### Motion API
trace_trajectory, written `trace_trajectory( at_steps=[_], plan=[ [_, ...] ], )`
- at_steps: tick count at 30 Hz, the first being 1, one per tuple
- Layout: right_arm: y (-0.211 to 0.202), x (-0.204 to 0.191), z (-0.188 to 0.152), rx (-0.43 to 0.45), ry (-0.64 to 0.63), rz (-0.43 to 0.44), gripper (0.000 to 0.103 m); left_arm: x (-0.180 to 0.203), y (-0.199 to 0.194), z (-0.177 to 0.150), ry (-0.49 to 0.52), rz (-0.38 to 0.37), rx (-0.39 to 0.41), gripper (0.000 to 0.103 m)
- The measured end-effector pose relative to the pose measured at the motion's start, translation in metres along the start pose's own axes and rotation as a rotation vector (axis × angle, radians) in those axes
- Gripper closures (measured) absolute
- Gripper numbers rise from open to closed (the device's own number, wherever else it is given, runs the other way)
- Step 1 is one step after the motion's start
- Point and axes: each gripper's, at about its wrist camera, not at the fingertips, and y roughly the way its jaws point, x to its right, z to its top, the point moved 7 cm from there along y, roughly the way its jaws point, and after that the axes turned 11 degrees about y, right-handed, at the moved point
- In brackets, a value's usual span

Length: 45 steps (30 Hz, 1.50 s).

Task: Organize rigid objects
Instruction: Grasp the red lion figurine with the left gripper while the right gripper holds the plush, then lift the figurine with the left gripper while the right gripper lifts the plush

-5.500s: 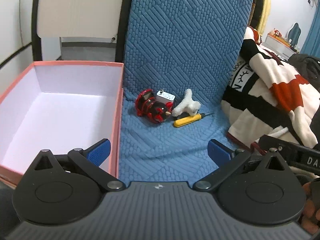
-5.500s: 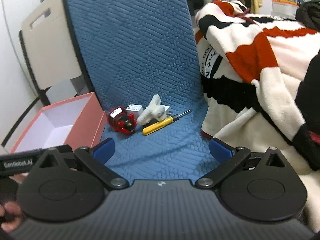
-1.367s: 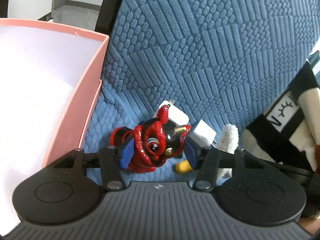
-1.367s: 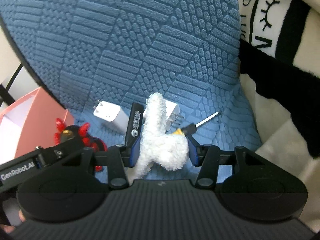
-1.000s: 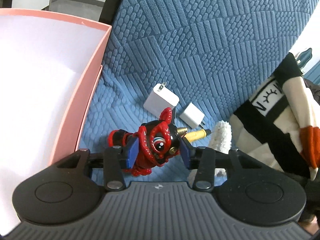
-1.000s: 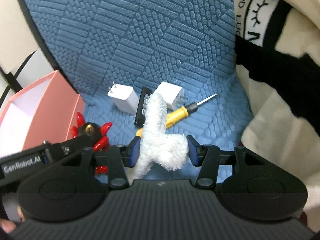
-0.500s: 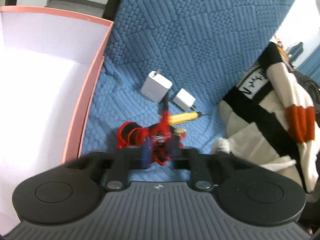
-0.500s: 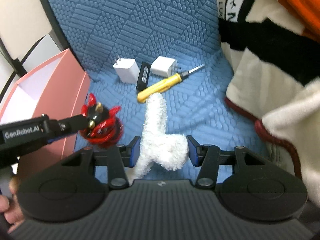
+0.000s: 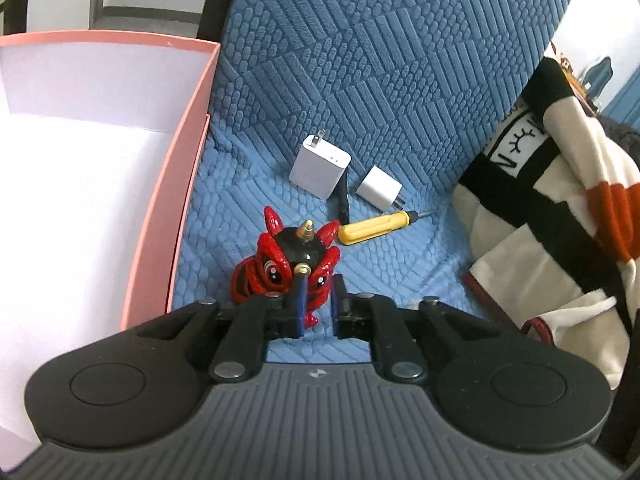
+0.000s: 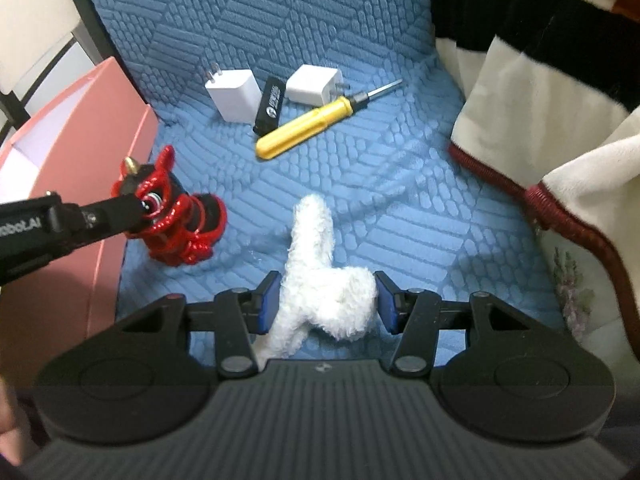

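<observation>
Both toys have come up off the blue quilted cushion (image 9: 380, 80); the left gripper (image 9: 316, 304) fingers pinch the shiny red-and-black lion toy (image 9: 286, 266) beside the pink cardboard box (image 9: 188, 152); the right gripper (image 10: 326, 304) fingers squeeze the fluffy white plush toy (image 10: 320, 280); swing the lion slowly over the rim, then let go low.

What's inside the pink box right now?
Nothing shows on the white floor and walls of the pink box in the left wrist view. Its near corner is hidden behind the left hand-held gripper, which holds the red lion figurine.
</observation>
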Motion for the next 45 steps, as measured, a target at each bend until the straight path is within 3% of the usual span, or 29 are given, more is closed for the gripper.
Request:
trace_trajectory(
  at_steps=[4,5,14,19,33,45],
  plan=[
    [0.000,0.002,0.000,0.015,0.027,0.017,0.047,0.003,0.002,-0.001,0.025,0.020,-0.009,0.054],
    [0.000,0.002,0.000,0.015,0.028,0.017,0.044,0.004,0.002,-0.001,0.031,0.033,-0.011,0.052],
    [0.008,0.007,-0.002,0.025,0.034,-0.021,0.037,0.010,0.010,-0.003,0.123,0.134,-0.039,0.048],
    [0.014,-0.001,-0.006,0.007,-0.002,-0.019,0.038,0.013,0.017,-0.001,0.141,0.165,-0.046,0.039],
    [0.014,-0.003,0.004,0.038,-0.014,-0.023,0.049,0.010,0.039,0.007,0.128,0.242,-0.039,0.038],
    [0.021,-0.002,0.006,0.033,0.009,-0.026,0.050,0.009,0.033,0.010,0.103,0.204,-0.013,0.039]
  ],
)
